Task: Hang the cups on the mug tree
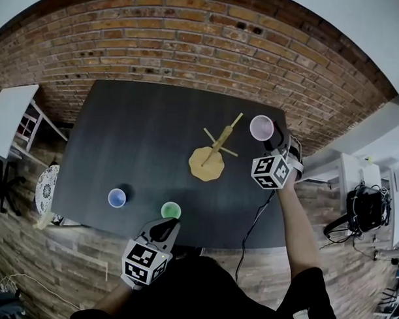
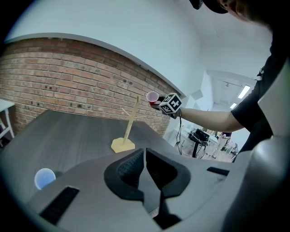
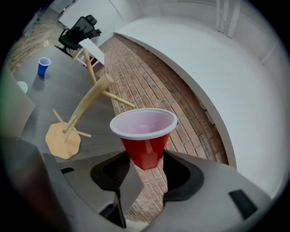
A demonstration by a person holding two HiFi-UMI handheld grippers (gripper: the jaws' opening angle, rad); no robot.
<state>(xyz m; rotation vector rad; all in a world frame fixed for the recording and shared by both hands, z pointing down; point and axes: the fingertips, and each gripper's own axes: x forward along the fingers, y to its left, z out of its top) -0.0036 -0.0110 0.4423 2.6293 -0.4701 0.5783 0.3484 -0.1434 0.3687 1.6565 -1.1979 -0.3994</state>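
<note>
We had the red cup [image 3: 144, 140] clamped in our right gripper [image 3: 145, 165], above the table [image 1: 133, 138] beside the mug tree [image 1: 215, 152]; our left gripper [image 2: 145, 158] was pressed together, empty, near the green cup [image 1: 170, 210].

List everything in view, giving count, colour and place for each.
table: one, dark grey, in front of the wall
mug tree: one, pale wood, on the table right of centre, no cups on it
red cup: one, red with a white rim, held in the air by the mug tree's top
blue cup: one, blue, on the table's near left
green cup: one, green, at the table's near edge
wall: one, red brick, behind the table
floor: one, wood planks, around the table
left gripper: one, grey, shut and empty, near the green cup
right gripper: one, grey, shut on the red cup
</note>
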